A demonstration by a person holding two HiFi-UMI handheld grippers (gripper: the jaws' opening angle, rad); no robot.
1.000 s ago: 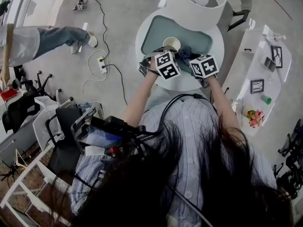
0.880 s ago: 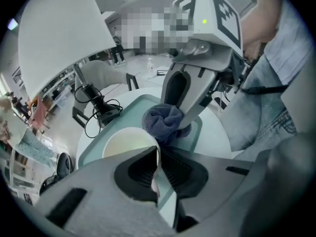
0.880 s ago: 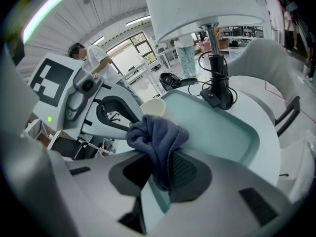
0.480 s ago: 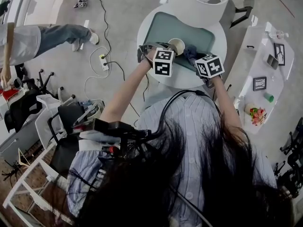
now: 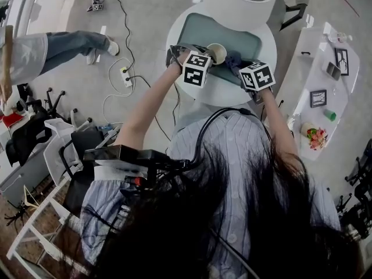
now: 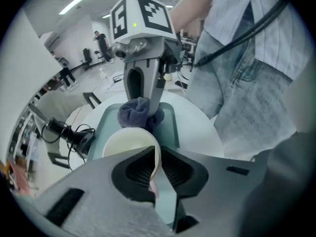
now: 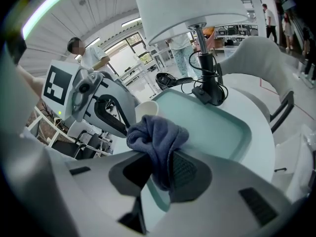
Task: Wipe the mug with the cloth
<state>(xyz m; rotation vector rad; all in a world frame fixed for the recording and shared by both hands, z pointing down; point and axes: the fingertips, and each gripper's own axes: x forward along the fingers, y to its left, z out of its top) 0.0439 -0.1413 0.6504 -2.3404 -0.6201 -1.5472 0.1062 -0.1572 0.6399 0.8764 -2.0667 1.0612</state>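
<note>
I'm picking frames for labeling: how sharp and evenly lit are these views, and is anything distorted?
Head view: even light, strong fisheye bend, hair fills the bottom. Left gripper view: dark vignetted corners, mug rim sharp, near jaws soft. Right gripper view: cloth sharp, ceiling light strip glares top left.

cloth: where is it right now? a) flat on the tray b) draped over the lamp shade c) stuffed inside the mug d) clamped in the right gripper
d: the right gripper view shows the cloth bunched between the jaws of the right gripper; the left gripper pinches the mug by its rim.
</note>
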